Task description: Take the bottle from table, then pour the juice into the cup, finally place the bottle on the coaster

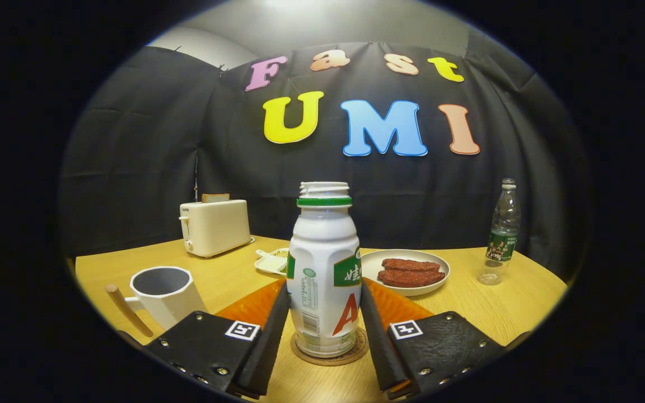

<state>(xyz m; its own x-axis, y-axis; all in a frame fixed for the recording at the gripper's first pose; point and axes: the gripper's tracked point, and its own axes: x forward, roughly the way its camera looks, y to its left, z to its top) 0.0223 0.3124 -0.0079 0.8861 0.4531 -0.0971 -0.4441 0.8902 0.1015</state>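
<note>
A white juice bottle (324,268) with a green neck ring and no cap stands upright on a round brown coaster (356,350). My gripper (323,319) is shut on the bottle, and both fingers (269,330) press its lower sides. A white cup (164,291) with a wooden handle stands on the table to the left of the fingers, apart from the bottle. I cannot see inside the cup.
The wooden table (501,308) carries an orange mat (249,307) behind the coaster, a plate (406,271) of brown food beyond the right finger, a clear water bottle (501,235) farther right, a toaster (214,226) at the back left and a small white dish (272,261).
</note>
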